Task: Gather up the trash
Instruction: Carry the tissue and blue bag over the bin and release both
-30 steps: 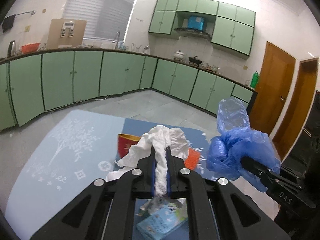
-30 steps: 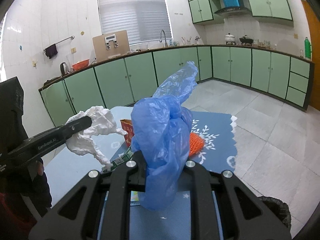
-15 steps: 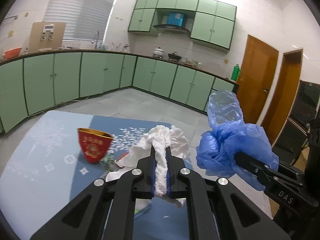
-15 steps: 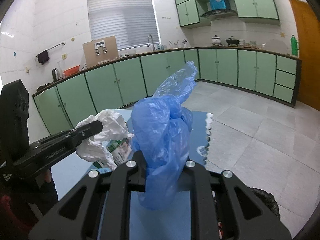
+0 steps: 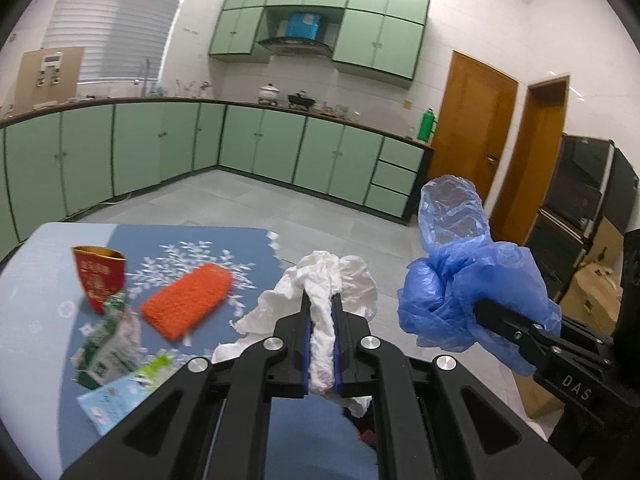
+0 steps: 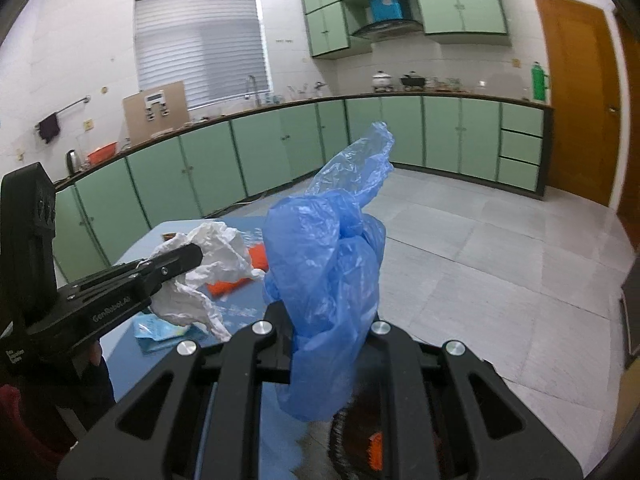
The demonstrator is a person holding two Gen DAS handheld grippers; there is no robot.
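Right wrist view showed my right gripper (image 6: 320, 320) pinching the bag (image 6: 332, 248), bin (image 6: 356, 436) directly at 6 o'clock beneath, left gripper (image 6: 192, 256) clamping tissue (image 6: 212, 264).

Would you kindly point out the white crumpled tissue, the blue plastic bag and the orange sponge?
white crumpled tissue (image 5: 324, 276): left wrist view, on its bunched top above the claw.
blue plastic bag (image 6: 328, 256): right wrist view, on its crumpled middle.
orange sponge (image 5: 188, 300): left wrist view, on the middle of its top face.
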